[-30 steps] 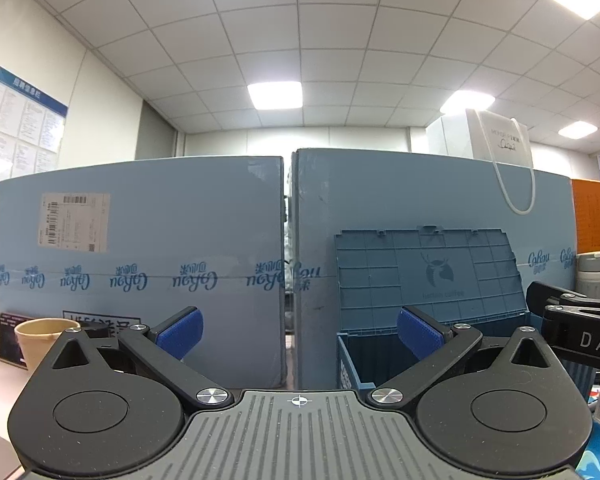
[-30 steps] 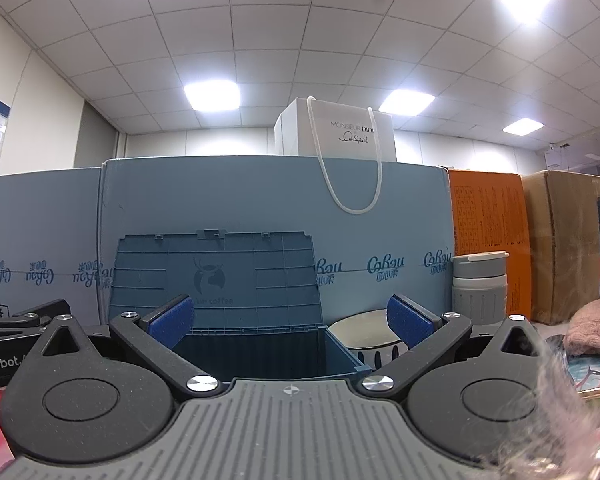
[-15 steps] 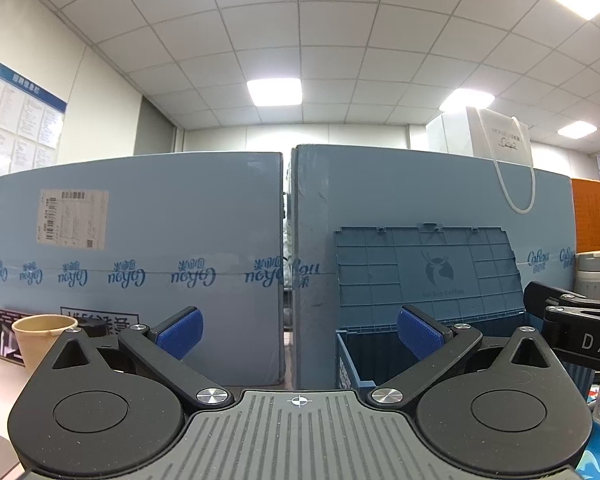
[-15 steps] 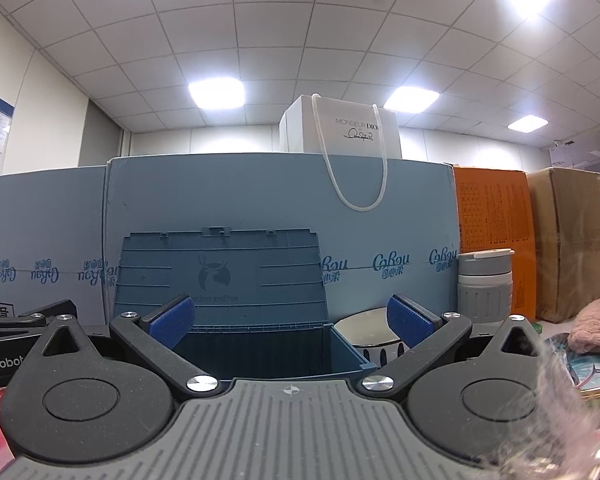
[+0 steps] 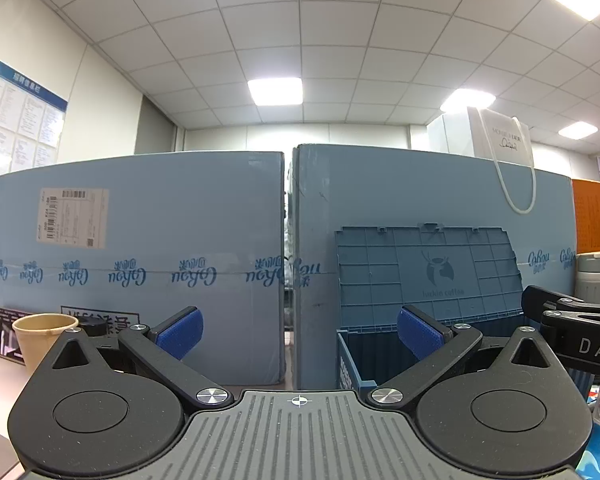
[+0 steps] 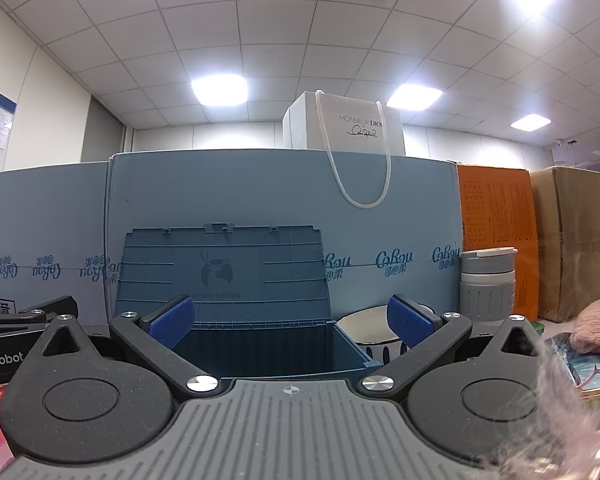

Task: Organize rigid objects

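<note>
In front of both grippers a blue storage box (image 6: 268,344) is seen, its lid (image 6: 224,272) raised and resting back against the large blue cartons (image 5: 140,264) behind it. The lid is judged to be propped so that the box mouth is left free for loading from above. The mouth is directed upward; the long axis of the box appears to run left to right across the right wrist view, though its full length is hidden by the gripper body.

The left gripper (image 5: 299,336) is held level with its jaws spread wide and nothing between them. It is aimed at the seam between the two cartons, with the box off to its right. The right gripper (image 6: 290,328) is likewise spread and empty, and is centred on the box opening.

No item is yet carried, so the work is judged to be at its start. Candidate items are noted: a paper cup (image 5: 44,336) at the far left, upright with mouth up; a bowl (image 6: 370,334) just beside the box on its right; a grey flask (image 6: 488,284) standing upright behind the bowl. A pink woollen article (image 6: 596,328) is seen at the far right and is judged soft, so outside the task.
</note>
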A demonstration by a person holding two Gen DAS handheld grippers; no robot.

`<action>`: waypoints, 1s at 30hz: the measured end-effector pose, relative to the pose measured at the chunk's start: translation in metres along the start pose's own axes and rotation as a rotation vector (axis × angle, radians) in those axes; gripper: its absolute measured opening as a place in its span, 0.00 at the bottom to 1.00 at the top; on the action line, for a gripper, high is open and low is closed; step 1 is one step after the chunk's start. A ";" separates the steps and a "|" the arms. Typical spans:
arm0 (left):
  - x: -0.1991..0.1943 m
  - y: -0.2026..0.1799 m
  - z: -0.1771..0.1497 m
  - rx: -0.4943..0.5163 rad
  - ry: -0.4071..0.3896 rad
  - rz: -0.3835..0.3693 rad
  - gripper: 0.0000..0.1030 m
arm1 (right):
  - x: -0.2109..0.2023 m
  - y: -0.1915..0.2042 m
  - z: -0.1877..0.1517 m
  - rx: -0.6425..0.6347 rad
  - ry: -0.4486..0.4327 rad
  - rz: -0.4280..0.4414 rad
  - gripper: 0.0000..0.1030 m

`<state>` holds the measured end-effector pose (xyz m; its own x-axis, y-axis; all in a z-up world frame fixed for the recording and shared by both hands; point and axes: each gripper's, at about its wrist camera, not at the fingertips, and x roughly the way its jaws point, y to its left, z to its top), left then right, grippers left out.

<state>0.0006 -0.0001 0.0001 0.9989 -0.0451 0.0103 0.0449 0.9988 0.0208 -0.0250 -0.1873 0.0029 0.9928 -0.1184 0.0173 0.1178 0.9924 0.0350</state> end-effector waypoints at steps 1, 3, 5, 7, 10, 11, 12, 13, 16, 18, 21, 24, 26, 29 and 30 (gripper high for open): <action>0.000 0.000 0.000 0.000 0.001 0.000 1.00 | -0.001 0.000 0.000 0.001 -0.002 0.000 1.00; 0.001 0.000 0.000 0.000 0.005 0.000 1.00 | 0.000 0.000 0.000 0.000 0.000 0.001 1.00; 0.001 0.000 0.000 0.000 0.006 0.000 1.00 | 0.000 0.000 0.000 0.000 0.005 0.006 1.00; 0.002 -0.001 0.001 0.000 0.005 0.000 1.00 | 0.000 0.001 0.000 -0.002 0.007 0.013 1.00; 0.002 -0.001 0.001 0.000 0.005 0.000 1.00 | -0.001 0.002 0.000 -0.004 0.001 0.015 1.00; 0.003 -0.001 0.001 0.000 0.007 0.000 1.00 | -0.001 0.001 0.000 -0.003 0.002 0.017 1.00; 0.003 -0.001 0.001 -0.001 0.008 0.000 1.00 | 0.000 0.001 0.000 -0.002 0.004 0.017 1.00; 0.003 -0.001 0.001 -0.001 0.009 0.000 1.00 | 0.000 0.001 0.000 -0.002 0.006 0.017 1.00; 0.003 -0.001 0.001 -0.003 0.007 0.001 1.00 | -0.001 0.001 0.001 -0.003 0.006 0.018 1.00; 0.003 -0.001 0.001 -0.002 0.007 0.000 1.00 | -0.001 0.001 0.001 -0.004 0.006 0.017 1.00; 0.003 -0.001 0.000 -0.004 0.006 -0.001 1.00 | 0.000 0.001 0.001 -0.002 0.007 0.017 1.00; 0.003 0.000 0.000 -0.005 0.006 0.000 1.00 | 0.000 0.002 0.001 -0.003 0.008 0.017 1.00; 0.003 0.000 0.000 -0.004 0.006 -0.001 1.00 | 0.000 0.002 0.001 -0.003 0.008 0.017 1.00; 0.003 0.000 0.000 -0.004 0.006 0.000 1.00 | 0.000 0.002 0.001 -0.003 0.008 0.017 1.00; 0.003 0.000 0.000 -0.004 0.006 -0.001 1.00 | 0.000 0.002 0.001 -0.003 0.008 0.017 1.00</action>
<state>0.0040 -0.0003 0.0004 0.9989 -0.0456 0.0041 0.0456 0.9988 0.0166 -0.0246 -0.1856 0.0035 0.9948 -0.1012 0.0099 0.1009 0.9944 0.0320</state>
